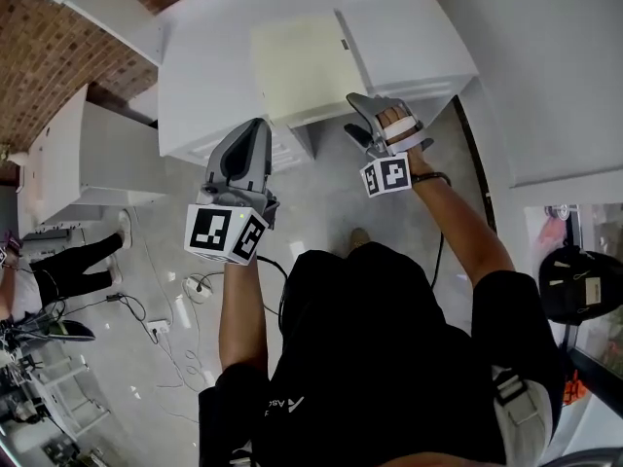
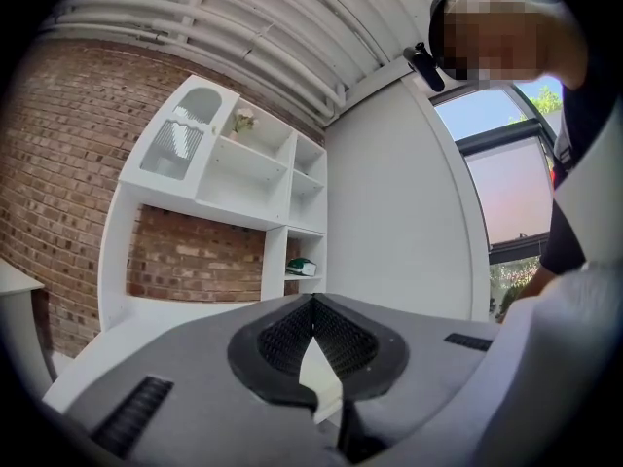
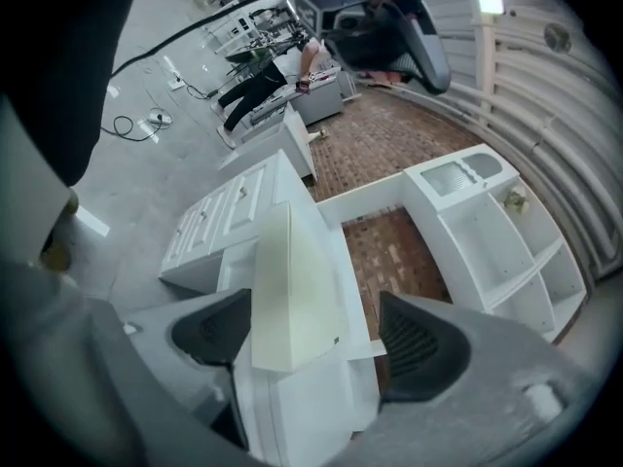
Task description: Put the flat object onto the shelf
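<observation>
We look down on a white bench (image 1: 195, 86) with drawer fronts along its near side, standing against a brick wall (image 1: 49, 47). Tall white wall shelving (image 2: 234, 163) rises over it, seen in the left gripper view. A grey floor (image 1: 321, 202) strewn with cables lies in front of the bench.

The flat object (image 1: 297, 66), a pale cream panel, lies flat on the bench top. Its near edge reaches the bench's front edge above the drawers. In the right gripper view, the same panel (image 3: 292, 290) shows beyond the jaws, untouched by them.

The left gripper (image 1: 258, 126) is held level in front of the bench's front edge, to the left of the panel. Its jaws are together at the tips, with nothing between them (image 2: 311, 305). The right gripper (image 1: 375, 105) hangs near the panel's near right corner, tilted slightly downward. Its jaws stand wide apart and empty (image 3: 316, 334).

A small green thing (image 2: 302, 267) sits in one lower compartment of the wall shelving.
</observation>
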{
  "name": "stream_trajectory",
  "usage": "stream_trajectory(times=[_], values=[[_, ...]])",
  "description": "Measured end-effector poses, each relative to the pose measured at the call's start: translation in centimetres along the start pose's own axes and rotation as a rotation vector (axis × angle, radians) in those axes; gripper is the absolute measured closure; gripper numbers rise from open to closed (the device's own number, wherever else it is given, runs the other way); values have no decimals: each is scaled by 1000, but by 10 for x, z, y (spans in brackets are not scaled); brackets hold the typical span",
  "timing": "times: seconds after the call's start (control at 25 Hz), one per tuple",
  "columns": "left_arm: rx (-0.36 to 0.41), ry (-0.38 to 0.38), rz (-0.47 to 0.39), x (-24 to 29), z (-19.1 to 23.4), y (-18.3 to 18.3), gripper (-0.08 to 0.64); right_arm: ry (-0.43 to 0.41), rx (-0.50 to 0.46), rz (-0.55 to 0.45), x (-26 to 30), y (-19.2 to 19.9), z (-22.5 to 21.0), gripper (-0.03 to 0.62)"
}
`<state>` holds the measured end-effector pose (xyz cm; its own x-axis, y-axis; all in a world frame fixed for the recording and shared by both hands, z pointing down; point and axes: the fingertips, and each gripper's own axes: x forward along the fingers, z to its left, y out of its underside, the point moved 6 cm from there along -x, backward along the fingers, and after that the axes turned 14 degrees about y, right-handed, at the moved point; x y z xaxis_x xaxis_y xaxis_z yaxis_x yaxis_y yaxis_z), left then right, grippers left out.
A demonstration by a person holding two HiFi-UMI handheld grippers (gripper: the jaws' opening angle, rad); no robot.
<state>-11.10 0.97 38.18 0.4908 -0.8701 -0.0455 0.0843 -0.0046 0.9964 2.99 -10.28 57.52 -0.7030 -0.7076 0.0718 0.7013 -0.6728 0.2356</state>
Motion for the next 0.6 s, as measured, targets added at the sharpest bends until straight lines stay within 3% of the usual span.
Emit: stream_trajectory(times=[0.36, 0.6], values=[[-10, -6, 24, 8, 38, 12, 563, -14, -134, 33, 45, 16, 52, 147], [-15, 7, 28, 18, 63, 22, 562, -14, -157, 34, 72, 18, 73, 146]])
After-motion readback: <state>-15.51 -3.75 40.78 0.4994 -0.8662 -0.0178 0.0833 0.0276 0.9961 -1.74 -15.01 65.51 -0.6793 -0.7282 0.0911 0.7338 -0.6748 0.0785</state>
